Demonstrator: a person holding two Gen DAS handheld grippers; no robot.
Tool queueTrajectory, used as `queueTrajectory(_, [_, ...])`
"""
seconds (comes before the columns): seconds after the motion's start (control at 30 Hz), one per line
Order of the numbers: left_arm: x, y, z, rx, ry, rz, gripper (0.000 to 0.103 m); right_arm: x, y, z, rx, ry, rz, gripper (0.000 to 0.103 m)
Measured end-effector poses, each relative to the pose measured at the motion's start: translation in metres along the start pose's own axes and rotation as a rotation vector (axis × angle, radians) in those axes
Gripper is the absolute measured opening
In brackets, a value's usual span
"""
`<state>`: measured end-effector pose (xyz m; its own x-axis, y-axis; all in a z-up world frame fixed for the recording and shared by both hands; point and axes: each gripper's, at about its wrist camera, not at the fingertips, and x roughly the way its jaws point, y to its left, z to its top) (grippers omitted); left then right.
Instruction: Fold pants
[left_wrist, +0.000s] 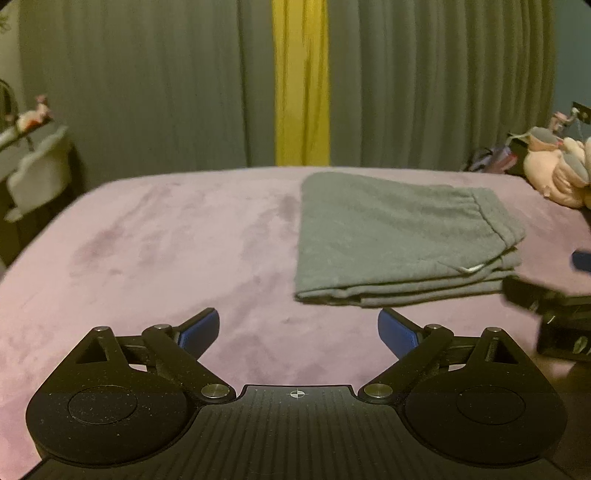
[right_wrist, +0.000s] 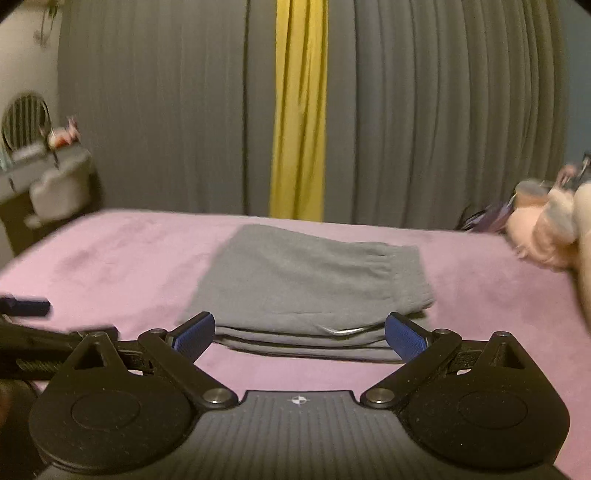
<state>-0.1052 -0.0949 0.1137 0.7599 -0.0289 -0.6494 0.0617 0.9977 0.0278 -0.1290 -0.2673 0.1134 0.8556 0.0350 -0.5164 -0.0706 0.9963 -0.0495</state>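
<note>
Grey pants (left_wrist: 399, 236) lie folded into a compact rectangle on the purple bed cover (left_wrist: 166, 258), with stacked layers at the near edge and a white drawstring tip showing. My left gripper (left_wrist: 298, 330) is open and empty, just short of the pants' near left corner. In the right wrist view the pants (right_wrist: 306, 284) lie straight ahead. My right gripper (right_wrist: 299, 334) is open and empty, with its blue pads on either side of the near folded edge, apart from the cloth. Each gripper shows at the edge of the other's view.
Grey curtains with a yellow strip (left_wrist: 301, 85) hang behind the bed. A pink plush toy (left_wrist: 561, 173) and clutter lie at the far right of the bed. A shelf with white items (left_wrist: 33, 162) stands at the left. The bed's left half (right_wrist: 92, 266) is bare cover.
</note>
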Motion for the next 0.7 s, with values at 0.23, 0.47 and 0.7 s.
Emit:
queueTrajectory(0.23, [0.044,-0.006,-0.002,0.024,0.019,-0.022,0.097,0.039,-0.007,-0.009,0.017,0.112,-0.022,0.099])
queueTrajectory(0.47, [0.088,-0.017,0.000,0.052,0.050,-0.050,0.097,0.072,-0.025,-0.012,0.041,0.138,-0.066,0.099])
queueTrajectory(0.7, [0.119,-0.022,-0.007,0.074,0.091,-0.092,0.097,0.111,-0.039,-0.015,0.065,0.182,-0.036,0.099])
